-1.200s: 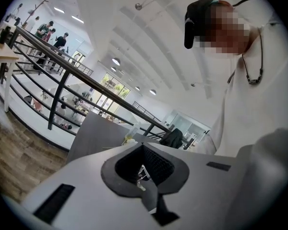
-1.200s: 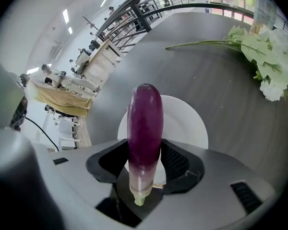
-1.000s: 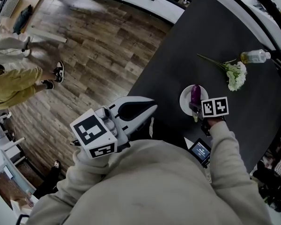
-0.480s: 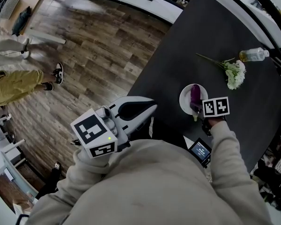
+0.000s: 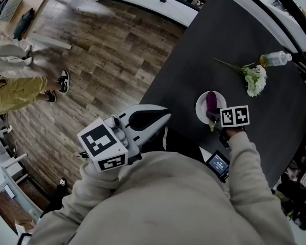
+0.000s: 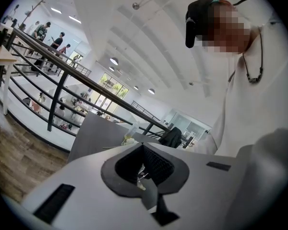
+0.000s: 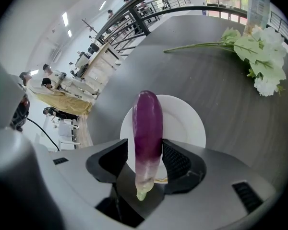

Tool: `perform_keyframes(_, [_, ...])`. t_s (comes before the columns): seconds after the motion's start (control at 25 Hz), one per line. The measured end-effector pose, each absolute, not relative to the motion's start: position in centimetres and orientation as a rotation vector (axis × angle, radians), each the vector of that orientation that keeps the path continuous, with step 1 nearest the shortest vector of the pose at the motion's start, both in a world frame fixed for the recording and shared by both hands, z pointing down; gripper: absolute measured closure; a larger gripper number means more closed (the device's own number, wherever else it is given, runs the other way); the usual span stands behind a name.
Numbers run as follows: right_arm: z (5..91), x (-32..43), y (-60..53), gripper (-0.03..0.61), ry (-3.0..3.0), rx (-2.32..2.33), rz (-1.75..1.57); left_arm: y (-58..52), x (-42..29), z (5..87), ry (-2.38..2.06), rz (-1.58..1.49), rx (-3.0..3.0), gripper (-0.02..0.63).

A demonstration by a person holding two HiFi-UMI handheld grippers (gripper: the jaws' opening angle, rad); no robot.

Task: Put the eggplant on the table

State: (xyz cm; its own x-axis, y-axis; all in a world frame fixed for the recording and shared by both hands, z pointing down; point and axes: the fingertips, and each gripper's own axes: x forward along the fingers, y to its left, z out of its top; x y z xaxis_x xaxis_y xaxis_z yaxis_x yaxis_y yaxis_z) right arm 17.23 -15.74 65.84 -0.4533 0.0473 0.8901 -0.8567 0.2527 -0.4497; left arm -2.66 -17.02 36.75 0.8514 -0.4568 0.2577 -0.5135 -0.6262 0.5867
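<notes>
Right gripper view: eggplant point(image 7: 148, 128) clamped near its pale stem end by your right gripper point(image 7: 145, 151), body reaching out over the white plate point(image 7: 188, 123) on the dark table point(image 7: 221, 75). Long axis runs straight ahead along the jaws, with the rounded purple tip away from you and the green stub toward the gripper's throat. Expect a light, firm fruit with glossy, slippery skin that bruises under hard squeeze; a hold this far back lets the tip droop. Left gripper point(image 6: 144, 163): jaws closed together on nothing
</notes>
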Motion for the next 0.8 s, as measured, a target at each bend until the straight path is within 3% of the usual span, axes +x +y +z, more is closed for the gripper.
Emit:
perform_keyframes(0.48, [64.2, 17.5, -16.1, 0.362, -1.704, 0.810, 1.326, -17.2, -2.3, 35.6, -0.670, 0.112, 2.393, 0.607])
perform_keyframes(0.8, [58.6, 18.1, -17.7, 0.365, -1.847, 0.909, 1.320, -18.2, -0.6, 33.7, -0.592, 0.139, 2.476, 0.608])
